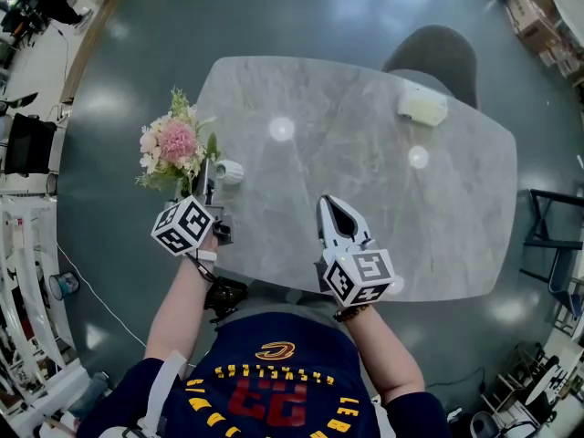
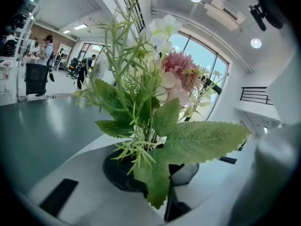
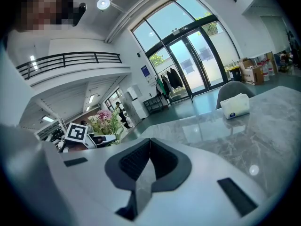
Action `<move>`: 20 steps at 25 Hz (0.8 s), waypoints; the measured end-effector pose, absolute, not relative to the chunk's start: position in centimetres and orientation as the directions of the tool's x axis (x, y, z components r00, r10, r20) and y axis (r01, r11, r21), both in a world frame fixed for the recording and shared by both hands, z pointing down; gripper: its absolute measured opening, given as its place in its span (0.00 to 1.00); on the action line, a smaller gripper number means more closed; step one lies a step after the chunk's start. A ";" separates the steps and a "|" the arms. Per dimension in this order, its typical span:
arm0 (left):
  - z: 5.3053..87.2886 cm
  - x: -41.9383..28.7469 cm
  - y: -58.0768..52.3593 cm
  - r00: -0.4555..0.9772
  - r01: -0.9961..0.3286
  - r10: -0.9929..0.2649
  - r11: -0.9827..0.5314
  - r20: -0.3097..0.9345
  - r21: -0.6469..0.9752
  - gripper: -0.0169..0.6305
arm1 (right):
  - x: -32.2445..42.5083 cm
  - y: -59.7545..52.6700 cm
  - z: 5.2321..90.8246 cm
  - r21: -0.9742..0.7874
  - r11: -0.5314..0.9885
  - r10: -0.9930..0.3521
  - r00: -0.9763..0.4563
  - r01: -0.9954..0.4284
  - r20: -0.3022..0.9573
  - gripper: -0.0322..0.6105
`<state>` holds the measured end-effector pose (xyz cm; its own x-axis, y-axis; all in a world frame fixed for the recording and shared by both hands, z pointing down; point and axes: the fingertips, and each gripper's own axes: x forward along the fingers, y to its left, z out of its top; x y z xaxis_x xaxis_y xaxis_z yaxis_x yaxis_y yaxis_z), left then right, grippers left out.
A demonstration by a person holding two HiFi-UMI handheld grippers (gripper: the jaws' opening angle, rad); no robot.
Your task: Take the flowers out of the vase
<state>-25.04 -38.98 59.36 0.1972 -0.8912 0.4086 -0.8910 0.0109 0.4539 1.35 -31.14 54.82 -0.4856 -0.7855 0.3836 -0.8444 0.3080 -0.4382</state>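
A bunch of flowers (image 1: 173,146) with pink and white blooms and green leaves stands over the table's left edge. My left gripper (image 1: 207,182) is shut on its stems, just left of a small white vase (image 1: 229,171). Whether the stem ends are still inside the vase is hidden. In the left gripper view the flowers (image 2: 155,93) fill the frame and their stems run down between the dark pads (image 2: 120,173) of the left gripper (image 2: 155,173). My right gripper (image 1: 330,210) rests over the table's near edge, shut and empty; it (image 3: 149,147) shows its jaws meeting.
The grey marble table (image 1: 383,181) has a white box (image 1: 422,108) at its far right corner, and a grey chair (image 1: 438,51) stands behind it. The right gripper view shows the box (image 3: 235,106) and the flowers (image 3: 107,121) off to the left.
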 end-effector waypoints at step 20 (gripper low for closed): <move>53.5 -24.9 -37.4 0.183 -0.930 -0.936 -0.065 0.301 0.363 0.12 | 1.6 -28.8 53.3 -0.428 0.339 -0.787 -0.502 -0.838 0.360 0.06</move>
